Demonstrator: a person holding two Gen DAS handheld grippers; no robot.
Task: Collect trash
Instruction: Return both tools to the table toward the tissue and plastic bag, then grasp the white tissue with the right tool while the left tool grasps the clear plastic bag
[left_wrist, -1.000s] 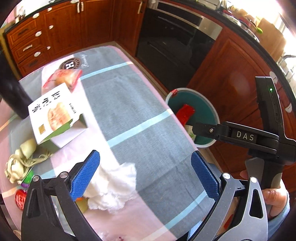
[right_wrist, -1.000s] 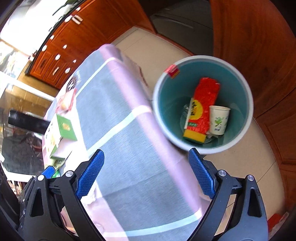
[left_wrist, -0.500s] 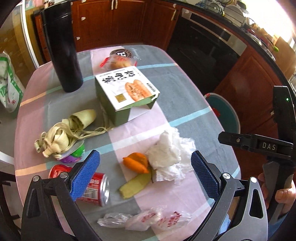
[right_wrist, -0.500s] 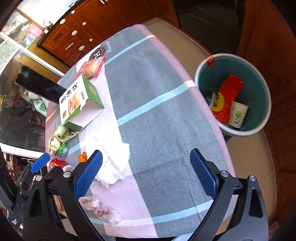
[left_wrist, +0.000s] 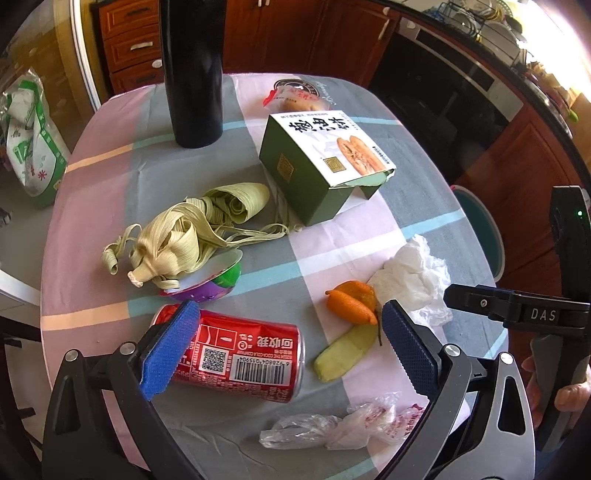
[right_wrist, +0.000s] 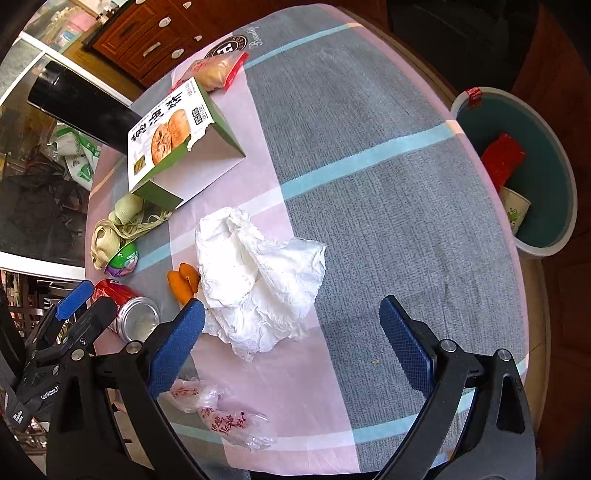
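The jaws of the left gripper (left_wrist: 291, 341) are spread wide and nothing is held between them. Below them a red soda can (left_wrist: 242, 360) is seen lying on its side on the table; the left blue pad (left_wrist: 168, 343) covers one end of it in the picture, and contact cannot be judged. Just beside the can, toward the right pad, a yellow-green peel (left_wrist: 345, 352) and an orange peel (left_wrist: 351, 301) are found, and nearer to the camera a crumpled clear plastic bag (left_wrist: 343, 422) is lying.

The jaws of the right gripper (right_wrist: 291, 341) are also spread wide and are empty. Between and just above them a crumpled white tissue (right_wrist: 258, 277) is seen on the checked tablecloth (right_wrist: 369, 184).

Farther out, a bundle of pale dried leaves (left_wrist: 184, 236) is resting on a small purple and green cup (left_wrist: 214, 282). Behind these a green cardboard box (left_wrist: 325, 162) with a torn flap is placed, then a snack packet (left_wrist: 295, 99) and a tall black flask (left_wrist: 194, 70), which is standing upright.

Beside the table edge, on the floor, a teal trash bin (right_wrist: 554, 177) is seen. A red package (right_wrist: 504, 157) and a paper cup (right_wrist: 515, 208) are already inside it. A hand (left_wrist: 569, 391) is visible on the handle of the right gripper in the left wrist view.
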